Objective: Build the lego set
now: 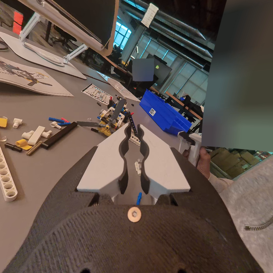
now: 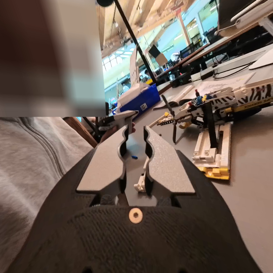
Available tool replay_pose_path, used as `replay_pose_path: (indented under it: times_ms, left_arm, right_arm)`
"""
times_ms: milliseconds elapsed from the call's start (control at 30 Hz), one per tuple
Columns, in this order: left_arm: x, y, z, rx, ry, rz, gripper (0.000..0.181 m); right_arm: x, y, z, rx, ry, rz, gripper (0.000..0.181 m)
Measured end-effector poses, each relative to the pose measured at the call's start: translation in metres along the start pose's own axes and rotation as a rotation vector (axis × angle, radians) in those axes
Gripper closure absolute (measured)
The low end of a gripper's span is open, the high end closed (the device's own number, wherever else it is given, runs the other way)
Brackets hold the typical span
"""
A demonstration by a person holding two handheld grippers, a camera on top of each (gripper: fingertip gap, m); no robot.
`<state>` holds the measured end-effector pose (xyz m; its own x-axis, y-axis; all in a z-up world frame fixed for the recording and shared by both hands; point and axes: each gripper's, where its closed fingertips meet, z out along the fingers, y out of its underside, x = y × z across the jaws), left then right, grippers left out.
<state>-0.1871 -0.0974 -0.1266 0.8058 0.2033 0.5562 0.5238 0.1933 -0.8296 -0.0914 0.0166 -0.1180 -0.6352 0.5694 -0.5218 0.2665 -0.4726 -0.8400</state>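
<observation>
The part-built plane model (image 1: 113, 118) with a grey propeller stands on the grey table (image 1: 66, 169). It also shows in the right wrist view (image 2: 221, 106), striped white and black, resting on a white frame (image 2: 209, 152). My left gripper (image 1: 134, 127) hovers short of it with its fingers drawn almost together. The model's black beam (image 1: 133, 122) shows through the slit from farther off. The right wrist view shows the left gripper (image 2: 136, 113) in the air, away from the model. My right gripper (image 2: 135, 128) is open with nothing between its pads. A blue pin (image 2: 134, 157) and a white connector (image 2: 141, 183) lie on the table under it.
Loose pieces lie at the left: a black beam (image 1: 59, 135), white connectors (image 1: 37, 133), yellow parts (image 1: 22, 144), a long white holed beam (image 1: 5, 177). A blue bin (image 1: 165, 115) stands right of the model. A booklet (image 1: 29, 78), a sticker sheet (image 1: 96, 94) and a monitor stand (image 1: 37, 48) lie behind. Spacing between my two grippers at the tips: around 15 cm.
</observation>
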Motion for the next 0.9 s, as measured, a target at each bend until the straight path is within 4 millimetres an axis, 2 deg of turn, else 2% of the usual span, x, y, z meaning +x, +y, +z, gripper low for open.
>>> replay_pose_path:
  times_ms: [100,900]
  left_arm:
    - [-0.0004,-0.0004,-0.0003,0.002,0.012,-0.017,0.171]
    - [0.0007,-0.0016,-0.0017,0.009,0.028,-0.023,0.163]
  right_arm:
    - [0.0050,-0.0072,-0.0034,0.045,0.008,0.036,0.161]
    - [0.0052,-0.0060,-0.0025,0.034,0.020,0.020,0.157]
